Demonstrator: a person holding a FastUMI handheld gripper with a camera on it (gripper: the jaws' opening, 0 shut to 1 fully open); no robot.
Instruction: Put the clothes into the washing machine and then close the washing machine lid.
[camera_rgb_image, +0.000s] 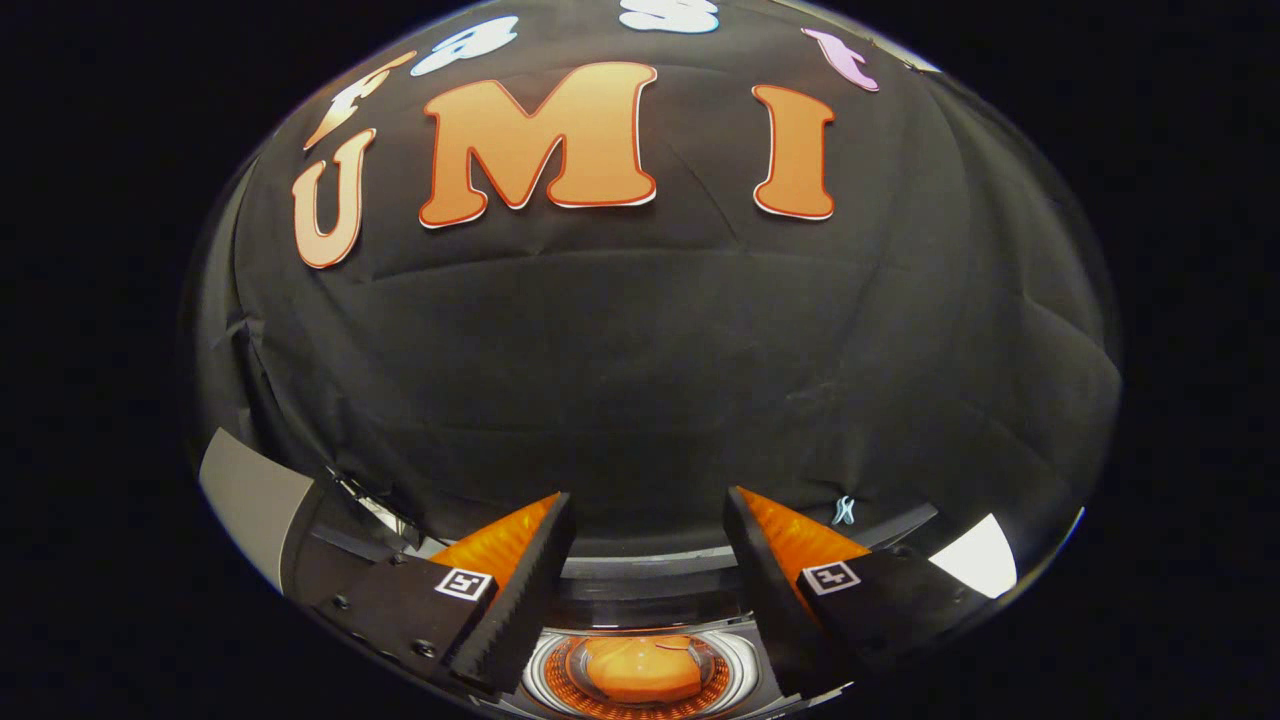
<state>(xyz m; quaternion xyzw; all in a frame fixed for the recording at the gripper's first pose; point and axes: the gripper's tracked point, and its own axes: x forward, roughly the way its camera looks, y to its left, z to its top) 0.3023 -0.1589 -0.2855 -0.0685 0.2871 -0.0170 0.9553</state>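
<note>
While the gripper (648, 520) hangs spread wide and empty, the soft orange cloth (640, 668) lies crumpled in the round metal washer drum (545, 672) below; light, limp, best pinched at a raised fold.

1. The black booth wall (640, 340) is matt woven cloth, creased in soft folds, with faint pale scuffs.
2. The gripper (648, 525) stands with its fingers apart and empty; their inner faces are ridged, saw-toothed pads (525, 590) with a dull rubbery look, and the bodies behind look like hard matt plastic.
3. The round washing machine opening (640, 670) below the fingers has a glossy, ribbed ring, like shiny metal or plastic.
4. The orange clothes (640, 668) inside look soft and smooth.
5. The grey panel (250, 495) at one side is smooth and matt.
</note>
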